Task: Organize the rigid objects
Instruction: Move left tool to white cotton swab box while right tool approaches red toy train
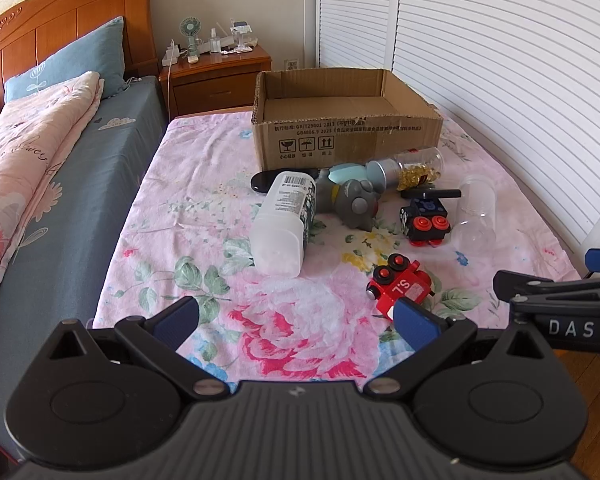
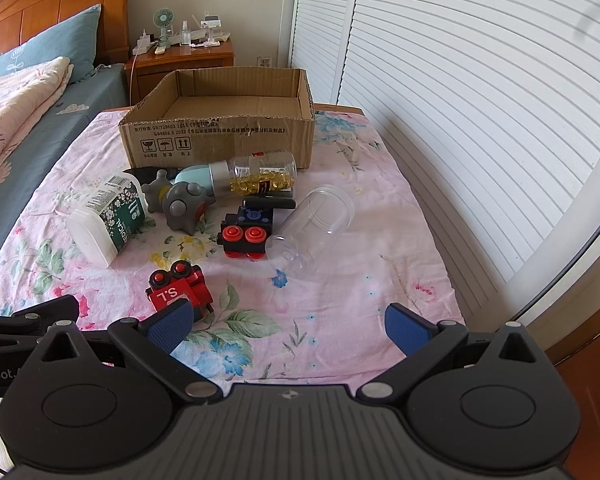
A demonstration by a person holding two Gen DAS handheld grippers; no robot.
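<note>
The work surface is a tabletop covered by a pink floral cloth point(image 1: 284, 320), set beside a bed with a blue-grey sheet point(image 1: 112, 148), a folded pink quilt point(image 1: 28, 140), a blue pillow point(image 1: 80, 60) and a carved orange-brown wooden headboard point(image 1: 60, 12). A matching wooden nightstand point(image 1: 220, 76) stands in the far corner against a cream wall, carrying a small green desk fan point(image 1: 190, 32) and assorted small items. White louvred doors point(image 1: 500, 60) run along the right side of the room. An open brown cardboard box point(image 2: 220, 136), empty, stands at the far end of the cloth. The rigid objects lie in a cluster in front of it — a white plastic bottle with a dark floral label point(image 2: 108, 216) on its side, a grey plastic toy figure point(image 2: 184, 200), a clear cylinder holding yellow capsules point(image 2: 260, 174), an empty clear plastic jar point(image 2: 312, 228) on its side, a black toy train block with red wheels point(image 2: 246, 232) and a red toy train block marked "SL" point(image 2: 178, 292), nearest the camera. The left tool point(image 1: 300, 320) and the right tool point(image 2: 288, 328) both hang over the near edge with blue pads spread wide, gripping nothing.
</note>
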